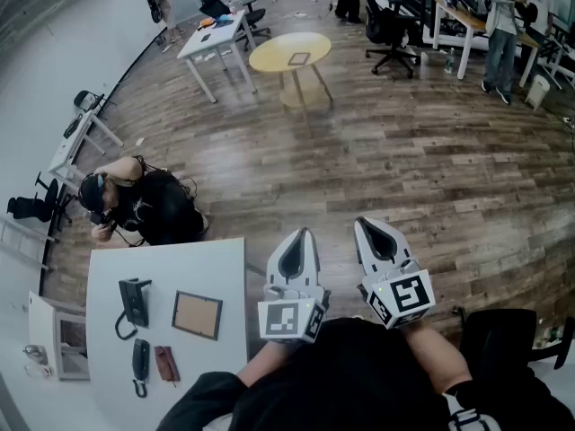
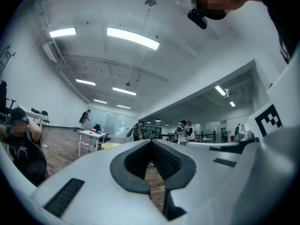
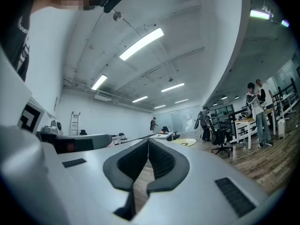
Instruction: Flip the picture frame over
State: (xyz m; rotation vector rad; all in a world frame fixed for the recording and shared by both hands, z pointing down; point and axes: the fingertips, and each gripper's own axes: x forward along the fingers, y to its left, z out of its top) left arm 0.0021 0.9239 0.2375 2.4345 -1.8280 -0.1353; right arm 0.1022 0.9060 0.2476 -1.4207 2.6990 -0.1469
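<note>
Not started: frame untouched, both grippers empty

The dark-rimmed rectangular picture frame with a brown panel facing up (image 1: 198,314) lies flat on the white table (image 1: 180,263) to my lower left, well apart from both my tools. My left gripper (image 1: 303,235) and right gripper (image 1: 362,225) are held level near my chest over the wooden floor, each with its jaws pressed together on nothing. As I judge it, the reach, the grasp and the flip all remain to be done.

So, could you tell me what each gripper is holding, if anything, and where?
Nothing: left gripper and right gripper are shut, empty; the picture frame lies on the table.
</note>
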